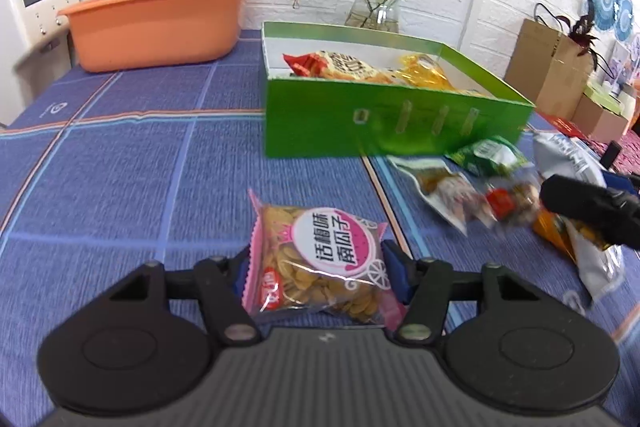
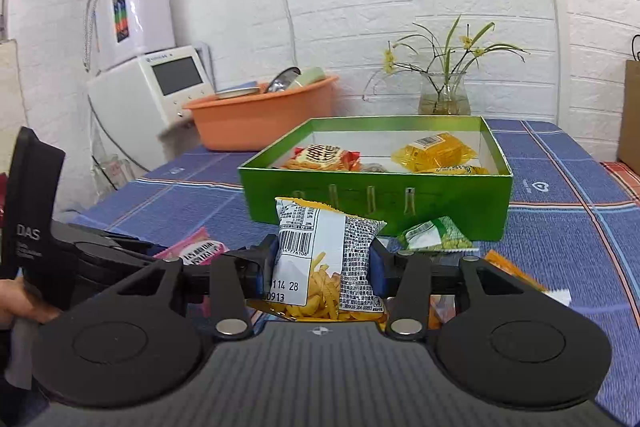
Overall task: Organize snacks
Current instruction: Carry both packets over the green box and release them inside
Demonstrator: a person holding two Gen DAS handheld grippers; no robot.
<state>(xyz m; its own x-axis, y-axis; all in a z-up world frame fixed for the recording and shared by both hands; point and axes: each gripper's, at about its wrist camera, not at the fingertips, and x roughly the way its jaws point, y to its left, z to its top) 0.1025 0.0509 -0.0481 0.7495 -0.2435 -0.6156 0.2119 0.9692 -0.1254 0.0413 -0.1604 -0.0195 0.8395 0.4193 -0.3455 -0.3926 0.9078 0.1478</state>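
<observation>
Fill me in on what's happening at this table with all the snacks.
A person is sorting snack packets into a green box using a handheld gripper in each hand. The left gripper is shut on a pink pumpkin seed packet, and the right gripper is shut on a white fries packet. Both packets are short of the box. A red packet and a yellow packet already lie inside it, while a few more, including a small green packet, wait on the blue tablecloth.

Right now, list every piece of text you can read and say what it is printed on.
"话梅味 南瓜子": pink seed packet held in the left gripper.
"114 28" and "0913": fries packet held in the right gripper; its barcode digits and fine print are too small.
"DAS": black handle.
Packets in the green box: blurred.
</observation>
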